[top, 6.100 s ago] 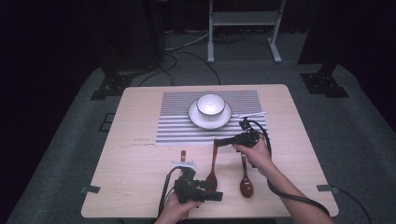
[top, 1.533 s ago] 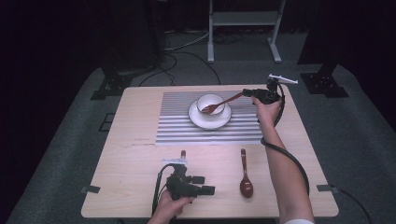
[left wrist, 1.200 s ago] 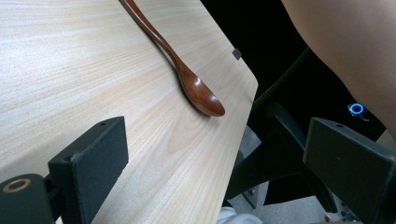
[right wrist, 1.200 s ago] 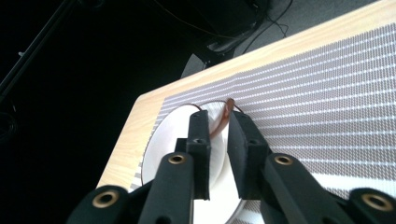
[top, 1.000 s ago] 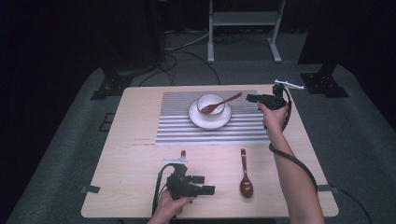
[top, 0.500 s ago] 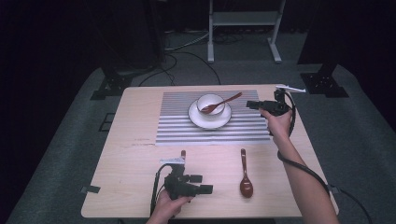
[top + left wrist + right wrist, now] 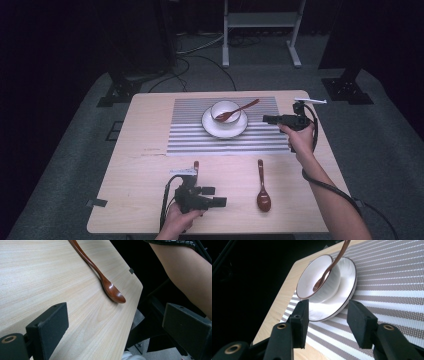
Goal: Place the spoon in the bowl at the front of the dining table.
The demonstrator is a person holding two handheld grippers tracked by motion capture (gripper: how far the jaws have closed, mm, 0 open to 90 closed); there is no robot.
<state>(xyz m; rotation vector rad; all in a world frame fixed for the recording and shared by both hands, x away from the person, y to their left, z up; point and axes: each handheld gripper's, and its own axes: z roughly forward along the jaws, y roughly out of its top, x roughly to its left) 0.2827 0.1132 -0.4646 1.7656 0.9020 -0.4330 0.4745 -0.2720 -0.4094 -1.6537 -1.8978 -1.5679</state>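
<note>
Now that the wooden spoon (image 7: 235,111) lies with its head down in the white bowl (image 7: 224,112) and its handle sloping out over the rim toward the right, the right gripper (image 7: 268,119) has let it go. A second and a half ago those jaws held the handle's end over the bowl; since then they have just been opening, and the hand has drawn back to the right, so they now stand apart with nothing between them, clear of the spoon. In the right gripper view (image 7: 325,322) the spread jaws face the bowl and the saucer (image 7: 348,287) beneath it from a short way off, and the spoon's handle rises out of the bowl untouched.

I judge this placement finished: the first spoon is delivered and rests steadily on the bowl's edge. The bowl and saucer sit on the striped placemat (image 7: 190,135) at the far side of the worktop (image 7: 135,165).

A second wooden spoon (image 7: 262,186) lies on the bare wood near the front edge, head toward the person, and looks like the next thing to carry. A third spoon's handle (image 7: 196,164) peeps out behind the left gripper (image 7: 222,202), which has kept its place near the front; its jaws (image 7: 113,322) are wide apart and empty.
</note>
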